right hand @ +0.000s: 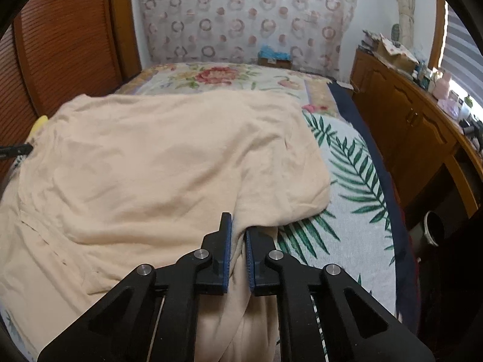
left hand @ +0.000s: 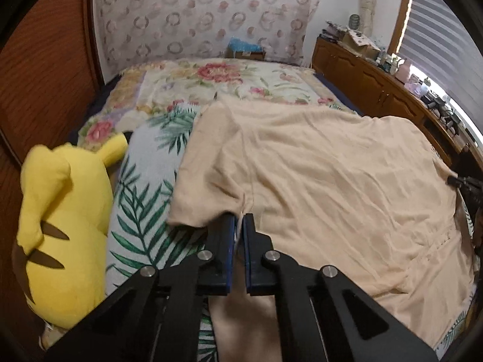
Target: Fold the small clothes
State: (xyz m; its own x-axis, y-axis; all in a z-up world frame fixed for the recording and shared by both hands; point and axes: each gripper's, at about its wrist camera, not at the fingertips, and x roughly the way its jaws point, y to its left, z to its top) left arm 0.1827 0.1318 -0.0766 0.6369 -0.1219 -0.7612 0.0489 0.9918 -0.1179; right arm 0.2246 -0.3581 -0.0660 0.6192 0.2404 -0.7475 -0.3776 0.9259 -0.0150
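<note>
Your pale peach cotton garment [left hand: 317, 163] lies spread across the near part of the bed [left hand: 211, 81], over a white throw printed with green palm leaves [left hand: 142, 199]. Farther off, a cream floral quilt [left hand: 217, 75] covers the rest of the bed.

Your left gripper [left hand: 240, 220] is pinched tight on the garment's near-left edge, just beside the short sleeve; a thin fold of cloth shows between the blue pads. Your right gripper [right hand: 238, 226] is clamped on the garment's near-right edge, a thicker bunch of fabric running down between its jaws. In the left wrist view the right gripper's black tip shows at the far right edge, touching the cloth.

The fabric between the two grips is wrinkled but mostly flat.

A yellow plush toy with brown back stripes [left hand: 63, 220] lies at the bed's left side, just beside the palm throw, apart from the garment. A wooden cabinet [right hand: 407, 120] with cluttered top runs along the right wall.
</note>
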